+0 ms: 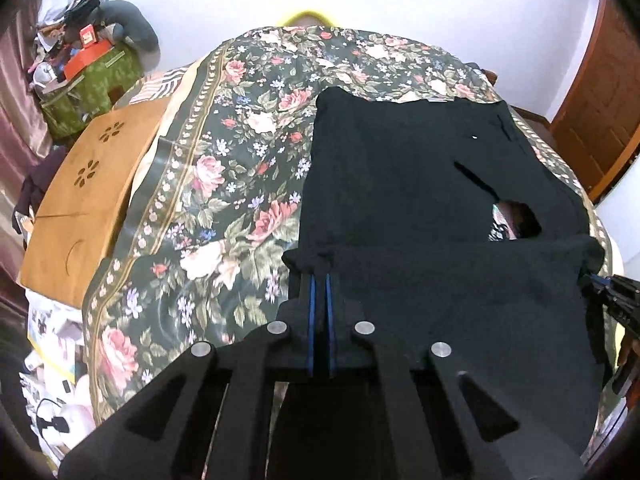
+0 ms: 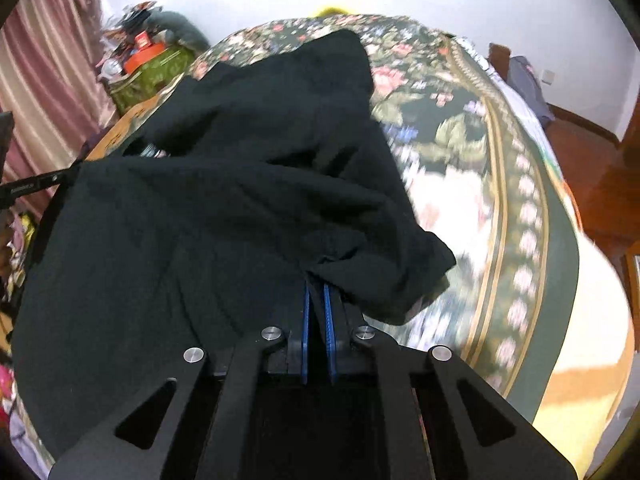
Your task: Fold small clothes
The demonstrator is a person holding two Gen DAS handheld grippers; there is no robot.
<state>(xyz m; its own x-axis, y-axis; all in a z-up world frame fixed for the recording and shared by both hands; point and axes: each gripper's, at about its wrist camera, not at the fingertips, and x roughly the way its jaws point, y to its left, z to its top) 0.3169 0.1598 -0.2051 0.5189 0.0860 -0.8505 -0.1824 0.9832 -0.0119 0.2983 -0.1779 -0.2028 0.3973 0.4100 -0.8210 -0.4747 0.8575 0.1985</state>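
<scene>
Nearest the left wrist camera, the left gripper [image 1: 320, 270] has its blue-lined fingers [image 1: 311, 300] pressed almost together, pinching the near left corner of the dark garment [image 1: 420, 168]; the cloth bunches at the tips, a real hold rather than a touch. In the right wrist view the right gripper [image 2: 318, 276] does likewise, fingers [image 2: 306, 308] nearly closed on a gathered fold at the near right corner. Judgement: the two corners are held apart so the near hem stays taut between them, which reads as the start of a fold carried away from the person, over the body of the garment. The hem already stands as a raised band across the left view, with the other gripper's tip visible at its far right end. Beyond it, the rest of the garment lies flat on the floral bedspread [image 1: 224, 152], toward the bed's right side, with a small gap showing the pattern beneath. Right view is blurred on the bedspread; detail there is unreliable. Left of the bed, a wooden board [image 1: 88, 188] with flower-shaped cutouts lies level. Farther back, a green fabric bin [image 1: 86, 92] in the corner is heaped with an orange-red box [image 1: 82, 60], papers and oddments, not individually legible; a grey cushion rests behind it.
</scene>
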